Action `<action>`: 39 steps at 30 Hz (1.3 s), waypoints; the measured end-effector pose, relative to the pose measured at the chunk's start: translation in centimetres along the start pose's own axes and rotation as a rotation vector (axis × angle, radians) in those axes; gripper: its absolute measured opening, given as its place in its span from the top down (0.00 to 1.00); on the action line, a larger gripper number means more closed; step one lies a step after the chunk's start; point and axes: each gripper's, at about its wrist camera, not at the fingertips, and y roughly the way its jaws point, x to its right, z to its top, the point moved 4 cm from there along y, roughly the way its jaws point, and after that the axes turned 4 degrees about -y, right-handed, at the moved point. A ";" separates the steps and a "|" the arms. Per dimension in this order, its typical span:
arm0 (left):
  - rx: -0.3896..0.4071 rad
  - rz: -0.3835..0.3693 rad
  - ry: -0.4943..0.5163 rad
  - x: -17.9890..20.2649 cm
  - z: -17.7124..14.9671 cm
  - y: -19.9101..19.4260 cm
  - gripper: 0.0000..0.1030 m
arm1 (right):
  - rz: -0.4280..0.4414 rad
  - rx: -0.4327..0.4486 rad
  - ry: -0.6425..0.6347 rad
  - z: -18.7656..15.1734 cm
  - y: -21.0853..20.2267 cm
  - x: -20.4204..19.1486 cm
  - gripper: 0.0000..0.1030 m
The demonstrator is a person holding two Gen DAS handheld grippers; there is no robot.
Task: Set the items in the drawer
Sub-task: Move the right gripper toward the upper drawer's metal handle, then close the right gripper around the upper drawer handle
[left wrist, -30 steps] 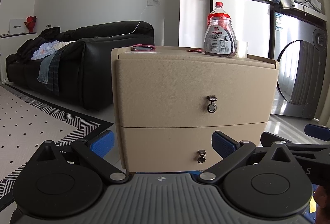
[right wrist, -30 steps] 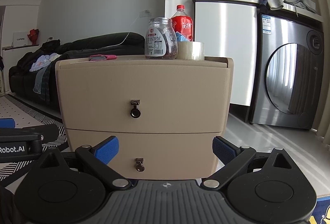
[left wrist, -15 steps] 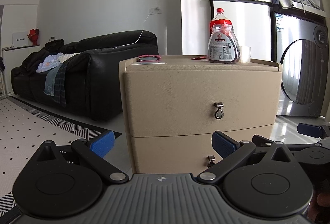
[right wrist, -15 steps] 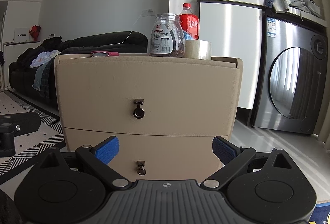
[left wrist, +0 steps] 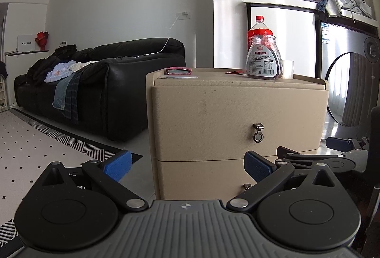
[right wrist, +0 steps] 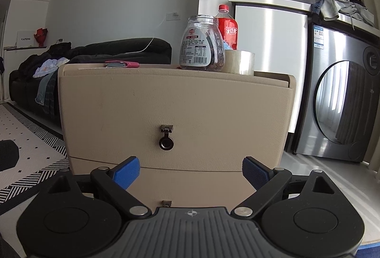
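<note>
Both drawers of the beige cabinet are closed, so nothing can go in yet; I judge the opening of a drawer to be the step in hand. The right gripper hangs low and square in front of the cabinet, jaws wide apart and empty, with the upper drawer's ring pull just above the gap between its blue pads. That placement looks like a line-up on the handle. The left gripper waits further to the left, off the cabinet's near left corner, jaws also spread with nothing between them, probably kept free for lifting the items.

The items sit on the cabinet top. A clear plastic jar, bulbous with a printed label and dark contents, stands right of centre. Touching or nearly touching it on the right is a roll of translucent tape. Behind them rises a red-labelled drink bottle. Over on the left lies a flat pink-edged case, perhaps a wallet.

The cabinet fronts look like matte, faintly grained leatherette, gently bowed. The pulls are small dark metal rings hanging from hinged tabs; the lower pull is half hidden behind the gripper body. Such a small ring will need a fine pinch.
</note>
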 end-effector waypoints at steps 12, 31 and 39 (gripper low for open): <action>-0.017 0.003 -0.021 -1.0 -0.6 0.9 0.00 | 0.017 -0.017 -0.019 0.9 3.8 -1.8 0.12; -0.042 0.013 -0.045 -1.4 -0.9 2.4 0.00 | 0.021 -0.025 0.018 1.6 7.7 -2.2 0.31; -0.053 0.010 -0.047 -1.2 -1.2 2.7 0.00 | 0.034 -0.032 0.010 1.6 8.7 -2.8 0.50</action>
